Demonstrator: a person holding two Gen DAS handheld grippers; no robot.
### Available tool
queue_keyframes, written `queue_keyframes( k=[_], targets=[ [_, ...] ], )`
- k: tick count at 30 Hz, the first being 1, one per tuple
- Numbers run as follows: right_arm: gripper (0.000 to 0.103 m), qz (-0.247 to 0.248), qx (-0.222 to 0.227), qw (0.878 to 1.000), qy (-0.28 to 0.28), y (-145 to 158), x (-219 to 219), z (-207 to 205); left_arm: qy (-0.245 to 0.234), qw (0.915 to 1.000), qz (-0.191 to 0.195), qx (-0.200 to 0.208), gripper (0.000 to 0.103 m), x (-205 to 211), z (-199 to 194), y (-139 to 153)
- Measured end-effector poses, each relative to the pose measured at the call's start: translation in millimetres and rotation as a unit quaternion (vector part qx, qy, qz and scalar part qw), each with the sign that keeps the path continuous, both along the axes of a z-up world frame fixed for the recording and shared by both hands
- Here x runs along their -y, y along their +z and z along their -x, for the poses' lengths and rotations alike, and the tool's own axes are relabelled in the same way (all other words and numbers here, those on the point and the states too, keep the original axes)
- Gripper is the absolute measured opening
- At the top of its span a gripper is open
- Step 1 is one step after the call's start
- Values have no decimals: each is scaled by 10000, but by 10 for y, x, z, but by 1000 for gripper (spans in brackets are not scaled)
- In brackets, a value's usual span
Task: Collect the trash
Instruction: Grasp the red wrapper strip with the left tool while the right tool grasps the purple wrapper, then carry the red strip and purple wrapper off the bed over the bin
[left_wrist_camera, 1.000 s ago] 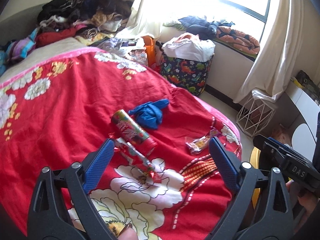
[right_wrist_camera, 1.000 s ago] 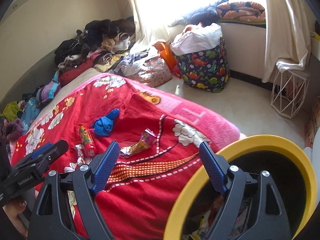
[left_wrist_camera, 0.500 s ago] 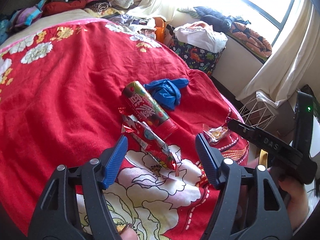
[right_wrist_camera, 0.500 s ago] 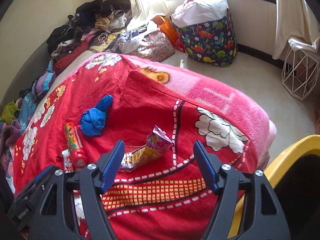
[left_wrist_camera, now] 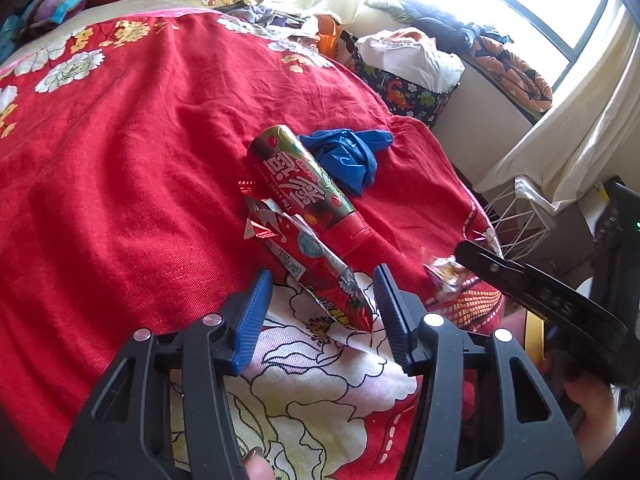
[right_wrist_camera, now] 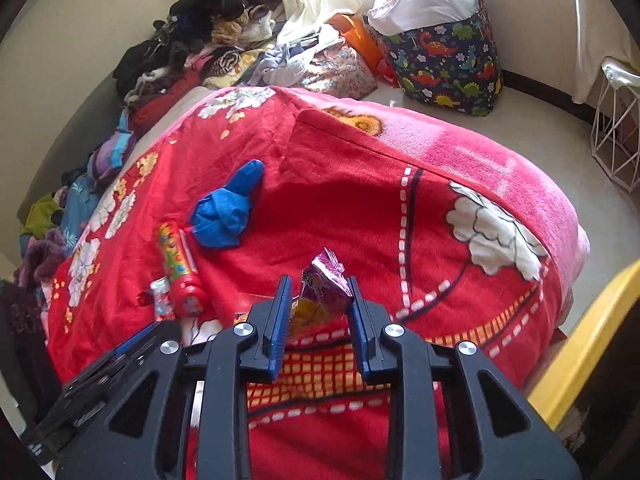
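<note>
On the red bed blanket (left_wrist_camera: pixel 120 128), toward its near corner, the trash lies scattered. Our right claw (right_wrist_camera: pixel 320 304) has its two blades around the purple snack packet (right_wrist_camera: pixel 322 288), the packet standing up between them; whether they press it yet or merely bracket it we cannot tell. Our left claw (left_wrist_camera: pixel 322 300) is spread wide, its blades on either side of the near tip of the flattened red foil wrapper (left_wrist_camera: pixel 312 264), not yet touching it. We judge both claws are lined up this way so each can pinch one piece at once. At twelve o'clock from the wrapper, touching it, lies the candy tube (left_wrist_camera: pixel 304 184); at one o'clock beyond that, the crumpled blue glove (left_wrist_camera: pixel 344 152). At four o'clock in the right wrist view, the yellow bin rim (right_wrist_camera: pixel 580 360) waits beside the bed, close enough for a short carry.
</note>
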State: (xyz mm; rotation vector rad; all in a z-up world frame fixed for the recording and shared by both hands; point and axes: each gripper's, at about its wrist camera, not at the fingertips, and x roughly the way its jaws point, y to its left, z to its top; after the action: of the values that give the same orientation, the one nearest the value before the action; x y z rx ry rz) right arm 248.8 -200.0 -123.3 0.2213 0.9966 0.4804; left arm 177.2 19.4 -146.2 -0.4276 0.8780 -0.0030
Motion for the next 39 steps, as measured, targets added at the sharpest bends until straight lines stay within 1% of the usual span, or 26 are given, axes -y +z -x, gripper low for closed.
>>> queue_keyframes(
  k=[2,4,5,6,7,10,16,23,30,39],
  targets=[
    [26,-81,110,9999,-25,68,49,91,57,10000,-3,-48,35,-14,3,-19],
    [26,-127,251,9996,-27,151,106,203,119,9999,17,-98,25,-31,13,-31],
    [26,-150,312,9994,-38,192,132,257,149,9998,30,-118,23,-38,20,-32],
    [26,-189,359,9992,-44,228,155,303,167,9998,52,-132,17,-47,26,-32],
    [26,-211,398,9990,-52,259,175,336,190,9997,68,-146,15,-51,36,-29],
    [26,-292,519,9982,-51,357,256,443,219,9997,57,-102,13,-43,83,8],
    [26,-274,759,9967,-130,499,427,663,140,9997,13,220,12,51,166,198],
    [26,-309,914,9945,-413,608,674,802,-277,9981,-15,545,12,315,216,447],
    [26,-354,974,9917,-765,673,980,915,-667,9951,18,725,12,578,266,611],
    [26,-355,1013,9875,-1153,682,1294,1031,-1105,9902,-15,854,12,883,340,715]
  ],
)
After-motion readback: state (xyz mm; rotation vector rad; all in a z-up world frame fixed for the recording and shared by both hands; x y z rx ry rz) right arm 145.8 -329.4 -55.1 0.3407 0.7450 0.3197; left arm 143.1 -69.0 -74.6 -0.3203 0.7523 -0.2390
